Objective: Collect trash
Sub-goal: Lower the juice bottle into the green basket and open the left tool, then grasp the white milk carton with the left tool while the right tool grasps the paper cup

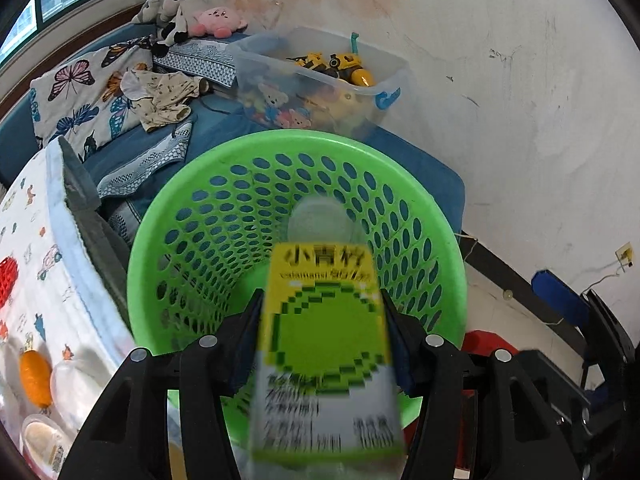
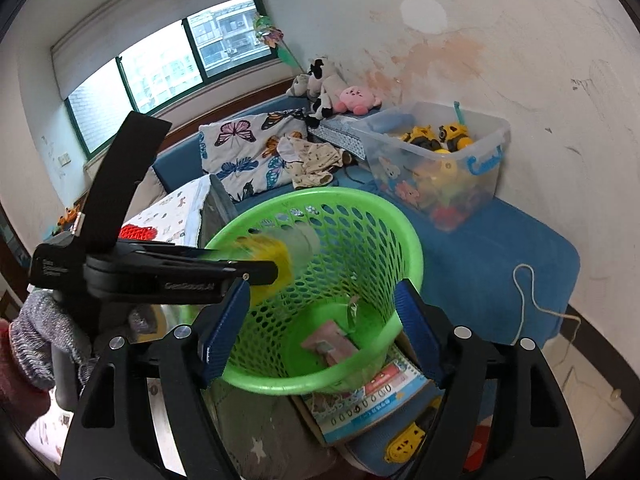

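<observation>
A plastic bottle (image 1: pixel 328 320) with a yellow-green label lies between the fingers of my left gripper (image 1: pixel 322 292), neck pointing into the green perforated basket (image 1: pixel 280 140). It shows blurred against the sharp fingers, so the pads do not seem to hold it. In the right wrist view the left gripper (image 2: pixel 264 272) reaches in from the left over the basket (image 2: pixel 360 200) rim, the blurred bottle (image 2: pixel 280 250) at its tip. My right gripper (image 2: pixel 322 286) stands open over the near rim with nothing between its pads. A pink wrapper (image 2: pixel 328 344) and a clear scrap lie on the basket's bottom.
A clear toy bin (image 2: pixel 440 160) stands behind the basket on the blue bed (image 2: pixel 520 248), with a butterfly quilt (image 2: pixel 240 152) and plush toys (image 2: pixel 352 100) further back. A patterned cloth (image 1: pixel 36 260) with small items lies left. A printed booklet (image 2: pixel 372 400) sits under the basket. A knitted sleeve (image 2: pixel 36 340) holds the left gripper.
</observation>
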`<state>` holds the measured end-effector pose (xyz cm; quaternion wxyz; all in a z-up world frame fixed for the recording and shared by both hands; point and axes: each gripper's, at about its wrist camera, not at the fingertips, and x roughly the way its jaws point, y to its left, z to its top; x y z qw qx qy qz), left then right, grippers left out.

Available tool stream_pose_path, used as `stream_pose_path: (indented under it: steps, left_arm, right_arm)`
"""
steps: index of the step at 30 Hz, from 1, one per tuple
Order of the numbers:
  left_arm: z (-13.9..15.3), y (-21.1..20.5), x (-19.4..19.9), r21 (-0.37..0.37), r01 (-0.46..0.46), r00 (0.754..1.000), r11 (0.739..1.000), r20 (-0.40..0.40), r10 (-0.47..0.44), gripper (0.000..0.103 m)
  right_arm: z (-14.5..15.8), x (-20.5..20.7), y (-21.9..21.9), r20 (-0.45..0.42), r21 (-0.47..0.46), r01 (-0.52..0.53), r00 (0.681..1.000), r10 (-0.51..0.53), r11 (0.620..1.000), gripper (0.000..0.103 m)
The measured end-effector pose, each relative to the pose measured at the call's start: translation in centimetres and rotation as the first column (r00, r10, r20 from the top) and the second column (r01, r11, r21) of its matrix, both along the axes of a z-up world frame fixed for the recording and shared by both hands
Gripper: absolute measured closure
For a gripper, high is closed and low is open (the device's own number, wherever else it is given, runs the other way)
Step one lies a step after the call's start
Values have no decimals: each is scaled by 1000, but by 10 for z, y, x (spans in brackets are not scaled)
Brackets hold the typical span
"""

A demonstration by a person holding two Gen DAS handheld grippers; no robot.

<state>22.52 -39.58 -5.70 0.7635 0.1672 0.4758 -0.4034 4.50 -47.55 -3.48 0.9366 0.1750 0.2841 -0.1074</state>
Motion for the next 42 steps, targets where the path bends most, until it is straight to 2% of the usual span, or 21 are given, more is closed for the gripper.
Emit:
stream_pose_path:
  steps: [1, 2, 8, 12, 20, 25, 35, 42]
  left_arm:
    - [0, 0, 0, -4, 0, 1000, 1000, -3, 0, 37]
    - [2, 2, -1, -19, -2, 1000, 1000, -6, 2, 36]
    - [24, 23, -9, -71, -20, 1000, 997, 13, 21, 36]
    - [43, 54, -17, -106, -50, 998, 993, 43, 55, 36]
    - [71, 141, -37, -179, -150, 982, 972, 87, 168, 36]
    - [74, 197, -47, -199, -235, 963, 951, 89, 256, 36]
    - [65, 294, -69, -197, -354, 916, 914, 123, 381, 33]
    - [48, 345, -92, -192, -400, 897, 896, 116, 426, 22]
  right_arm:
    - [0, -2, 0, -1, 3, 1, 1000, -1, 1000, 28]
    - [0, -3, 0, -1, 5, 3, 1000, -3, 1000, 28]
    - [2, -11, 5, 7, 7, 2, 1000, -2, 1000, 27]
    - [10, -16, 14, 26, 7, -3, 1000, 3, 1000, 21]
    - [25, -10, 42, 35, -11, -72, 997, 73, 997, 17]
    - [30, 0, 74, 32, -45, -144, 989, 146, 989, 9]
    - [23, 29, 125, 4, -32, -301, 953, 301, 953, 5]
    - [13, 46, 146, -24, -8, -367, 930, 367, 930, 5]
